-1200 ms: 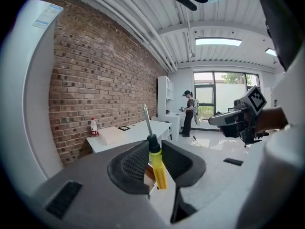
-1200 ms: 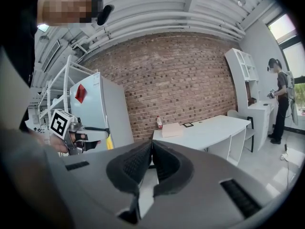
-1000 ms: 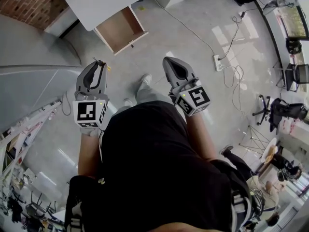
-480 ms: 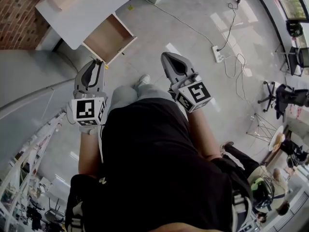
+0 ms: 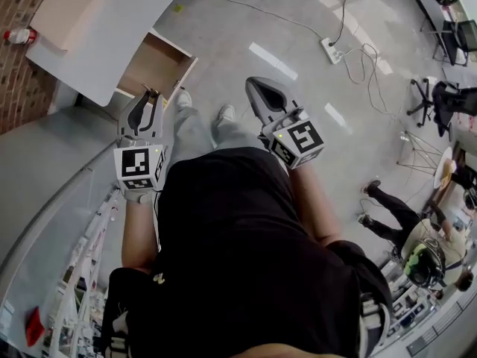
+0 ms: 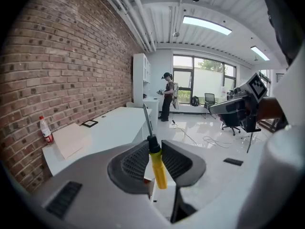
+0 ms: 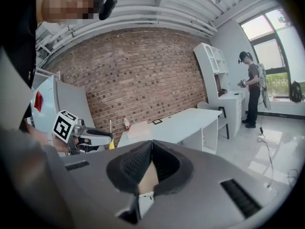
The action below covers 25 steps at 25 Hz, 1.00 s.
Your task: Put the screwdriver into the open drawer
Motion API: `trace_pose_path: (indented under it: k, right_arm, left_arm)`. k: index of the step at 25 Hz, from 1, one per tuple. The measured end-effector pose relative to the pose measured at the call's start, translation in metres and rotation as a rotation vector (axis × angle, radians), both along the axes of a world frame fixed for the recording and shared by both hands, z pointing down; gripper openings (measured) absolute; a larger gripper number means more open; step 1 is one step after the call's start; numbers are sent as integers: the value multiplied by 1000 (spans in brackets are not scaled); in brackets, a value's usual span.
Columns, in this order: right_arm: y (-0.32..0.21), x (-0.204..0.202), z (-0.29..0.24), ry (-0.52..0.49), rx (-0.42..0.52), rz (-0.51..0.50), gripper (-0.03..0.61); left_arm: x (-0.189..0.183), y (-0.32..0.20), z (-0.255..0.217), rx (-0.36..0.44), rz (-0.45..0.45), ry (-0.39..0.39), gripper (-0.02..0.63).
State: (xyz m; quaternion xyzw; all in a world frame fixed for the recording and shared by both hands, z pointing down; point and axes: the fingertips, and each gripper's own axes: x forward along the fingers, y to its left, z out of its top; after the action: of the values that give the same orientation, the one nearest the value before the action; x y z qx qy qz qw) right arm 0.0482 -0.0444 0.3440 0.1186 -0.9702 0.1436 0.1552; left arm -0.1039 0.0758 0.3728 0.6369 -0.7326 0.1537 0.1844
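Screwdriver (image 6: 157, 170) clamped in L claw (image 5: 151, 100), R claw (image 7: 152, 146) closed empty, drawer (image 5: 152, 67) open.

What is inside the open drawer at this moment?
The drawer shows only its bare brown bottom; nothing lies in the visible part. Its rear end is covered by the white desk top. The screwdriver is clamped in the left gripper.

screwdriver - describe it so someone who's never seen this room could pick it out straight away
Find the brick wall with the long white desk against it. In front of that desk is the left gripper, with the screwdriver clamped between its jaws. It is the only yellow-handled thing there, with a black collar and a thin metal shaft poking past the tips; the right gripper holds nothing.
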Motion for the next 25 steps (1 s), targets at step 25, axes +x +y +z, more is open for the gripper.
trace_pose_path:
  k: [25]
  right_arm:
    - [-17, -19, 68, 143, -98, 431, 11]
  left_arm:
    - [-53, -69, 212, -424, 470, 56, 86]
